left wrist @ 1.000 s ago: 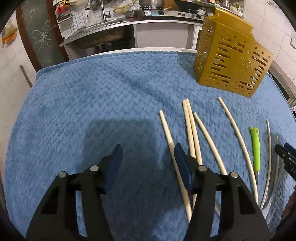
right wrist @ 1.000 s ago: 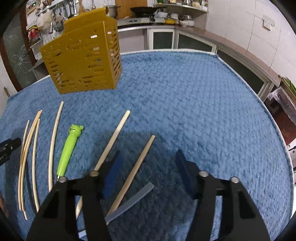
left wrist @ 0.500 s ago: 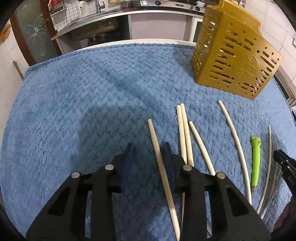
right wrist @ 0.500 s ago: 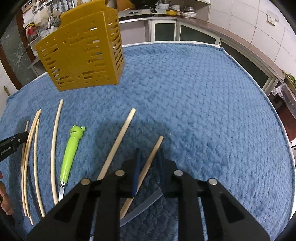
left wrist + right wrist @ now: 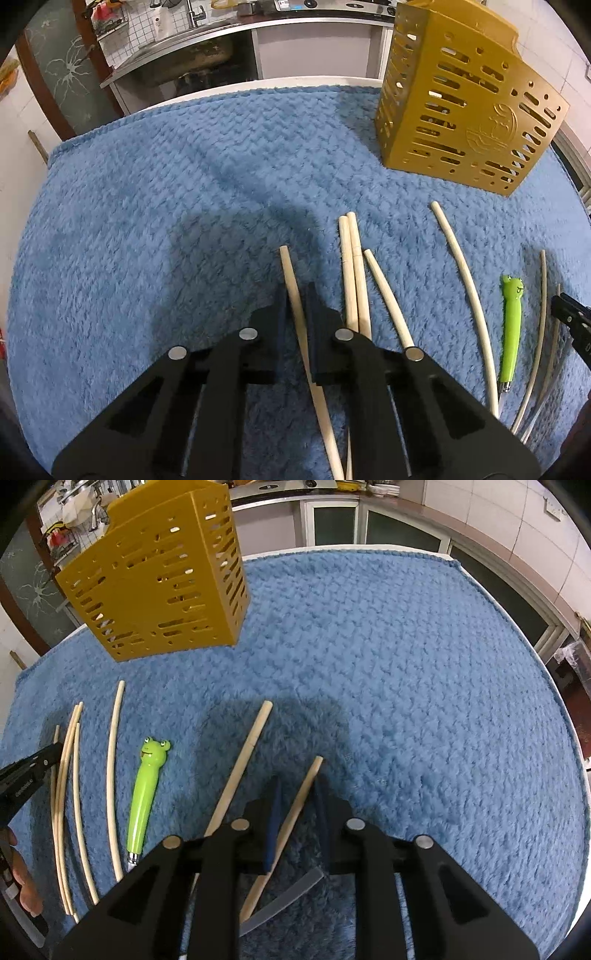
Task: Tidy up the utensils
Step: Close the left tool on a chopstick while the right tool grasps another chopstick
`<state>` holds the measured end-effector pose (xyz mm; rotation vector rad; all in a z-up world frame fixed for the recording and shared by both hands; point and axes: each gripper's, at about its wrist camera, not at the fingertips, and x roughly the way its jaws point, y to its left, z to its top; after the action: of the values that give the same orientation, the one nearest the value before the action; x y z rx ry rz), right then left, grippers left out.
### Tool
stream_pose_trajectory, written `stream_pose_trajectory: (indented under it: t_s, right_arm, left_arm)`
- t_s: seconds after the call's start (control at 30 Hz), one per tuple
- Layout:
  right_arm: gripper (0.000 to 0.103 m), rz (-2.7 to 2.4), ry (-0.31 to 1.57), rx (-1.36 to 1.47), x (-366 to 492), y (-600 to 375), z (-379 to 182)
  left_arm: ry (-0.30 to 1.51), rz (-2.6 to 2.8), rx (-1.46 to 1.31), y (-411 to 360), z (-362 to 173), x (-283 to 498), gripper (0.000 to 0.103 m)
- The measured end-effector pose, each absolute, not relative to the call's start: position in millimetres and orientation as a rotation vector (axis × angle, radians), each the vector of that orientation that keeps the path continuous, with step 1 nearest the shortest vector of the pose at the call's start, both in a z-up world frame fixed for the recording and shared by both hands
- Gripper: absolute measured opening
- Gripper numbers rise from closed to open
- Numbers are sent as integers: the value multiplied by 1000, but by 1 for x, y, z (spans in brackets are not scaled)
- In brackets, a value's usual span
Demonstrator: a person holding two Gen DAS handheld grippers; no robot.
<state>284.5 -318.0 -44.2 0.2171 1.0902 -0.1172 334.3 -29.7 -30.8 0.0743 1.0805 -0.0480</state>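
A pale, slender wooden chopstick (image 5: 291, 280) on the blue towel (image 5: 147, 221) is clamped by the left gripper (image 5: 296, 295), pointing away; another chopstick (image 5: 301, 797) is pinched by the right gripper (image 5: 297, 794), angled toward the yellow holder (image 5: 155, 572).

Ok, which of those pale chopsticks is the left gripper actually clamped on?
The leftmost chopstick, lying alone. It runs between the left gripper's closed fingers, while the touching pair and the angled one lie free to its right.
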Motion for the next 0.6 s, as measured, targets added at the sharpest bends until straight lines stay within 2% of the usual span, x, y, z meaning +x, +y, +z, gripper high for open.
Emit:
stream_pose_trajectory:
  t_s: [0.2, 0.37, 0.6]
  right_arm:
    - [11, -77, 990, 258, 271, -322, -28]
    - [9, -23, 885, 272, 258, -322, -4]
    - [8, 39, 763, 273, 248, -313, 24]
  left_arm:
    - [1056, -64, 22, -18, -19, 319, 4]
    - [945, -99, 29, -18, 14, 297, 4]
    - [878, -171, -30, -15, 36, 284, 4]
